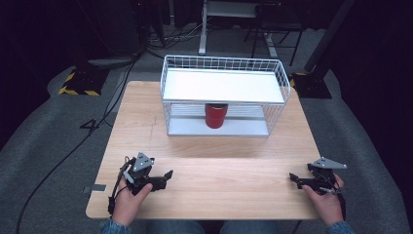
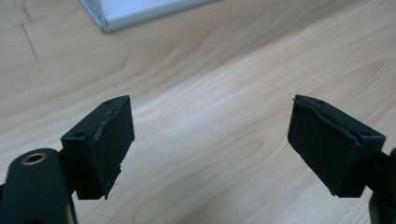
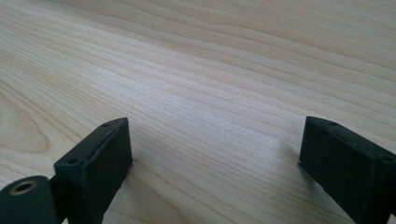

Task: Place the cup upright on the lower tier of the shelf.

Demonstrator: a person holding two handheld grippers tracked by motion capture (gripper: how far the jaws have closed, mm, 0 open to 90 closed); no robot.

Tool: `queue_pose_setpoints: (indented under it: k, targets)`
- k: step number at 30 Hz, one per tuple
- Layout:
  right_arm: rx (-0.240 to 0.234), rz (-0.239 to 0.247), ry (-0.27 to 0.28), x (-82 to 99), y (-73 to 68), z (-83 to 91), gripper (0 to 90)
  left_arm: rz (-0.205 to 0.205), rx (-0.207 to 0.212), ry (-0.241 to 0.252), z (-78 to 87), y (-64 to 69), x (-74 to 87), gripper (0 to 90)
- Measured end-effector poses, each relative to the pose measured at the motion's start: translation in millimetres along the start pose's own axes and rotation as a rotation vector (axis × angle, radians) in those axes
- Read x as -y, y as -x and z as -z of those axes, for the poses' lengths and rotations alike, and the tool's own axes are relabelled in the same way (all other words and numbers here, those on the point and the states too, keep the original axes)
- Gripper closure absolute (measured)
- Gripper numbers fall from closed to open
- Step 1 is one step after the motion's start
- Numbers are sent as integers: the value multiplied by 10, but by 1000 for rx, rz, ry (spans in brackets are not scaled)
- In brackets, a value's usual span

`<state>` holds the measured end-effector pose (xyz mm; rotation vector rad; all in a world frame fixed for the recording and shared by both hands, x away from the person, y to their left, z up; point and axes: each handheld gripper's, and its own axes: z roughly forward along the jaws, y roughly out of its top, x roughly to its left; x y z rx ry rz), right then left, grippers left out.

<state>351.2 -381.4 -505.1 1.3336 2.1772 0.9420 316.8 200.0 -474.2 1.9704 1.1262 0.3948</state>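
Both hand-held grippers rest low on the desk (image 1: 209,165), jaws spread and empty: the left hand-held gripper (image 1: 168,174) near the front left, the right hand-held gripper (image 1: 292,177) opposite. The red can (image 1: 215,115) stands upright on the wire rack's (image 1: 224,63) lower shelf, well apart from both.

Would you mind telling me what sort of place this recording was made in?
Probably a lab or studio: a wooden table on grey carpet, with stand bases and trailing cables in the dark surroundings.
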Motion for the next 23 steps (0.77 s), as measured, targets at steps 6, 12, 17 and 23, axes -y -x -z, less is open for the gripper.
queue_pose_setpoints:
  k: [6,12,17,23]
  targets:
    - [0,0,0,0,0,0,93,17,-4,-99,-68,-42,137,156]
    - [0,0,0,0,0,0,93,11,-22,-147,-115,-51,228,157]
    - [0,0,0,0,0,0,93,-89,-44,-141,-149,-29,265,137]
    - [-1,1,-1,-1,1,0,93,-88,-48,-142,-156,-24,264,118]
